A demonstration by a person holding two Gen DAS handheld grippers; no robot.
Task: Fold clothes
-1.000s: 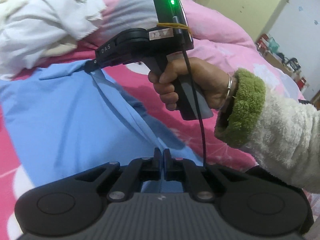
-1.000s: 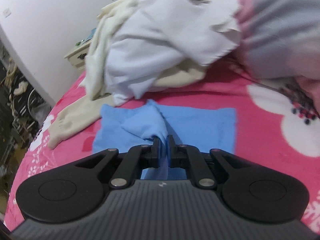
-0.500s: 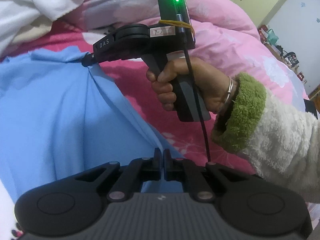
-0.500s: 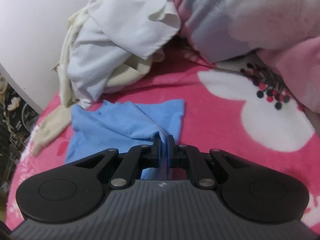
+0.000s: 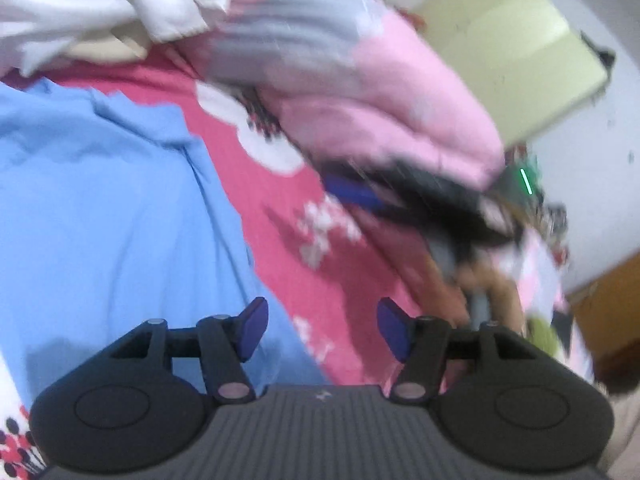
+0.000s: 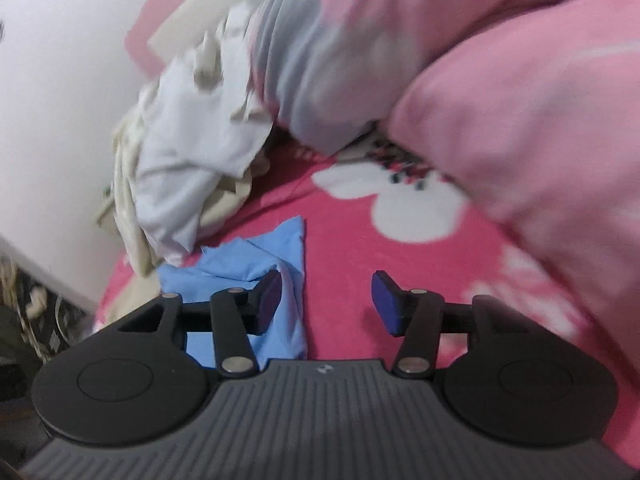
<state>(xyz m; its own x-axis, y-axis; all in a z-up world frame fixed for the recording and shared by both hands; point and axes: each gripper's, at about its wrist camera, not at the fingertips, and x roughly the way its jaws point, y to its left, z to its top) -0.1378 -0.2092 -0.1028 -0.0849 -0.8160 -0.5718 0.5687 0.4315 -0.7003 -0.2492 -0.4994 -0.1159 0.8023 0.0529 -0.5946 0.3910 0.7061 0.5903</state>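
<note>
Left gripper (image 5: pixel 319 330): spread wide, nothing between its blue pads (image 5: pixel 253 330) — it hangs over the edge where the blue cloth meets the blanket.
Right gripper (image 6: pixel 325 304): also spread wide and empty; its left pad (image 6: pixel 269 300) sits over the right-hand edge of the blue cloth, its right pad over bare blanket.
Blue cloth (image 5: pixel 112 216): lies loose on the bed, free of both grippers. In the left wrist view it fills the left half of the frame, with soft creases and a crumpled far edge. In the right wrist view (image 6: pixel 280 280) it shows as a narrower rumpled piece, just ahead of and below the left finger.
Blanket (image 5: pixel 332 264): pink-red with white flowers, under the cloth and stretching off to the right of it.
White clothes (image 6: pixel 192 164): a heap beyond the far edge of the blue cloth, near the wall (image 6: pixel 60 80).
Quilt (image 6: pixel 500 92): a pink and grey bundle, piled up beyond and to the right of the cloth.
Person's hand (image 5: pixel 480 280): seen from the left wrist at the right — badly blurred, holding the other dark gripper body; its details cannot be made out.
</note>
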